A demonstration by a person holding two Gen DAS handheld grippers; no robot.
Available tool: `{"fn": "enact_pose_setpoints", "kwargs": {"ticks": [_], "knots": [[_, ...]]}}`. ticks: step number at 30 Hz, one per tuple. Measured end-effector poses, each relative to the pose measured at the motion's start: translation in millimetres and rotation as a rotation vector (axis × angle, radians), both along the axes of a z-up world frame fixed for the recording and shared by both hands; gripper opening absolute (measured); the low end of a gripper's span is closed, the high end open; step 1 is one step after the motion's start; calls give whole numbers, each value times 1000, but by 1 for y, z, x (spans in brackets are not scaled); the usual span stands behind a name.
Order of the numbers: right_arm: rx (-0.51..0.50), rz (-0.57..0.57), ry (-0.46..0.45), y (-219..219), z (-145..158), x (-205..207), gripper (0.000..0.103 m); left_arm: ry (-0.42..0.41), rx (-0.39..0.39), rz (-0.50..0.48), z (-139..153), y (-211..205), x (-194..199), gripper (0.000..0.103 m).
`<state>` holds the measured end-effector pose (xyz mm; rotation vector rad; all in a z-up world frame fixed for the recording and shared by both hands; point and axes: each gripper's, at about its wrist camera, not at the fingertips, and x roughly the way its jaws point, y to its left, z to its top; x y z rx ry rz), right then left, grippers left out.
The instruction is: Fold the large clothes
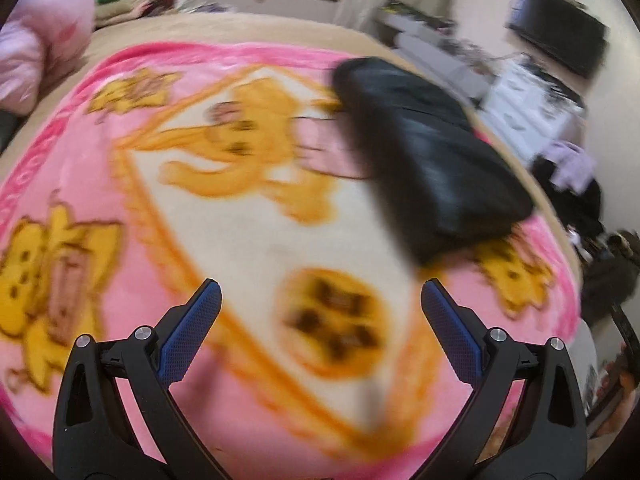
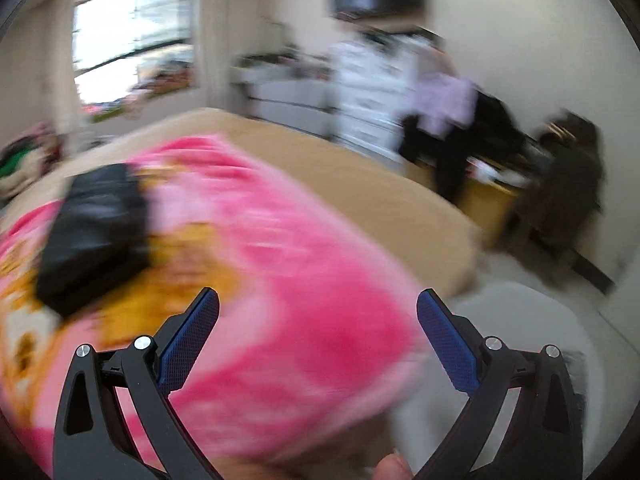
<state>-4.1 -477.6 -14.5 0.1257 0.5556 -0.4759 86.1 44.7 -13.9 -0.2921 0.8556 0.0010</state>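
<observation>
Left gripper [image 1: 320,300] spread wide, empty, above the pink blanket [image 1: 248,208]. Right gripper [image 2: 318,308] wide too, holding nothing. Folded black garment [image 1: 428,152] lies on the blanket.

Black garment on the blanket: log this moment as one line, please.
stage: folded black garment lying on pink blanket | left gripper: open, empty | right gripper: open, empty | both views blurred
</observation>
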Motion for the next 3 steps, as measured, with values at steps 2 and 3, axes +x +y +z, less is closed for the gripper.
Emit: {"fn": "enact_pose_setpoints", "kwargs": {"ticks": [2,3], "knots": [[20,-125,76,-60,-22,6,98,19,30,50,-1,37,7,94],[31,-181,126,-88,-35,10,98,37,49,80,-3,64,12,94]]}}
